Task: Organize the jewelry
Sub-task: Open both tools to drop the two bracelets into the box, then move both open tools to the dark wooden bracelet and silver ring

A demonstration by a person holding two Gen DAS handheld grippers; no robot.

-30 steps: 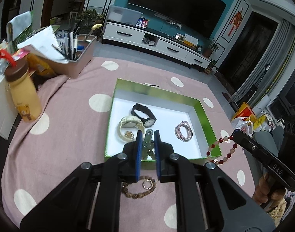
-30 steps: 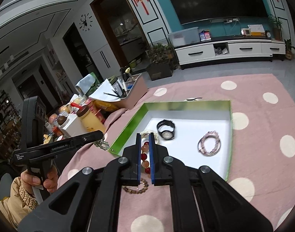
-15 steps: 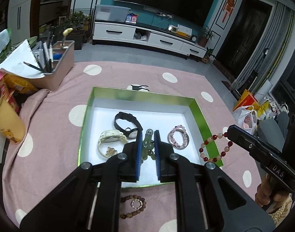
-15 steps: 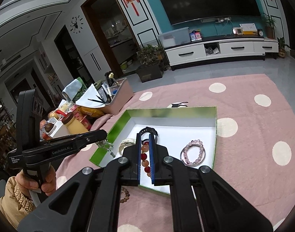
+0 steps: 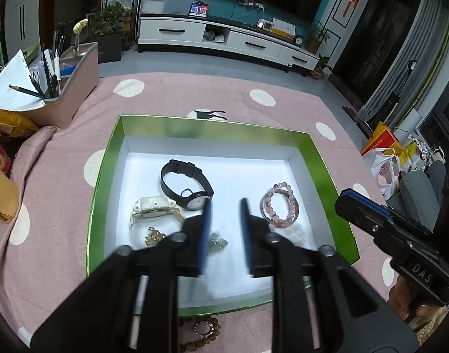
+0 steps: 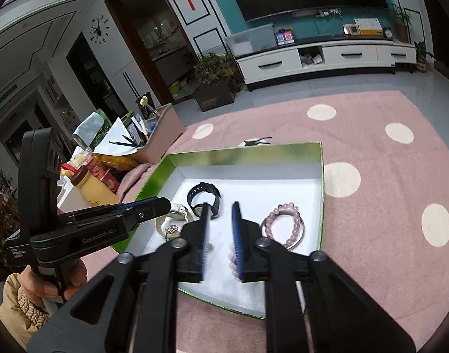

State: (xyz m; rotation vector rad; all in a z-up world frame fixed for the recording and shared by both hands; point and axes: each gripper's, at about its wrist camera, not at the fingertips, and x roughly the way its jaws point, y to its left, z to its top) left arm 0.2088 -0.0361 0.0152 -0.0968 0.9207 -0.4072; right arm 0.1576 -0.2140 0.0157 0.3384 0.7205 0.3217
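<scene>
Both open now, left gripper (image 5: 224, 229) over the green jade charm (image 5: 216, 241) in the green box (image 5: 102, 176), right gripper (image 6: 220, 235) above pale beads (image 6: 232, 257) there: could bump the pink bracelet (image 5: 279, 208) if dropped lower.

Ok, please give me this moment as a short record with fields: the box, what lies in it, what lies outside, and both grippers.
box: green box, white inside
inside: black watch, cream watch, pink bead bracelet, green pendant
outside: brown bead bracelet on pink cloth
left gripper: open, above box
right gripper: open, above box
</scene>
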